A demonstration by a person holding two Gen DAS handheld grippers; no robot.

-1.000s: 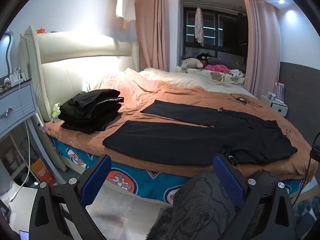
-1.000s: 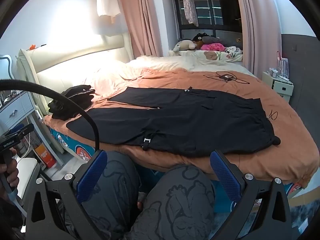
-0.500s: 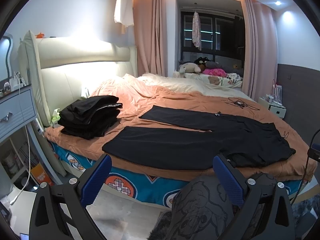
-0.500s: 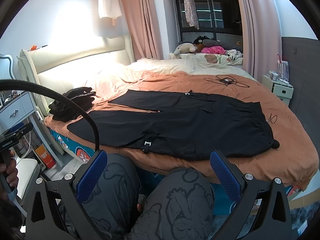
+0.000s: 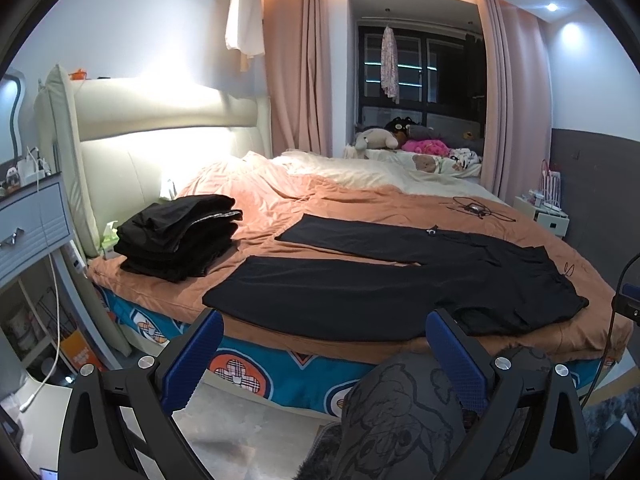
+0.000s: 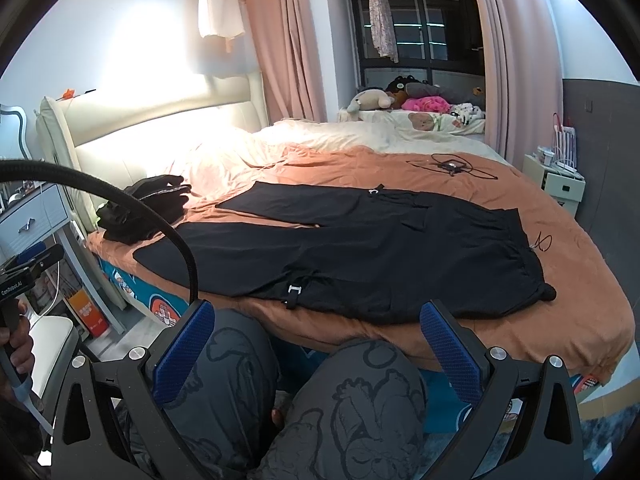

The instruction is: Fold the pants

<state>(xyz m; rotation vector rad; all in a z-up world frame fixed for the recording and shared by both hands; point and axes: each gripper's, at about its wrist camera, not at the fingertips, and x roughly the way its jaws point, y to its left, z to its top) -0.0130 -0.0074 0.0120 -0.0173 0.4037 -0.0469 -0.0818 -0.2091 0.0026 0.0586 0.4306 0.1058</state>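
Black pants (image 5: 380, 280) (image 6: 360, 248) lie spread flat on the orange bedspread (image 5: 400, 208) (image 6: 580, 280), legs apart toward the headboard, waistband at the right. My left gripper (image 5: 320, 344) is open and empty, held off the bed's near edge below the nearer pant leg. My right gripper (image 6: 316, 336) is also open and empty, in front of the bed edge near the pants' hip and a white buckle (image 6: 295, 289). A person's knees in grey printed trousers (image 5: 400, 412) (image 6: 352, 400) sit under both grippers.
A stack of folded black clothes (image 5: 180, 236) (image 6: 148, 208) rests at the bed's left corner by the padded headboard (image 5: 160, 136). A black cable with a device (image 5: 474, 209) (image 6: 450, 166) lies on the far bedspread. Nightstands (image 5: 32, 224) (image 6: 560, 184) flank the bed.
Both cameras have tilted up a little, so the bed and pants sit lower in view. The pants have not moved and both grippers stay open.
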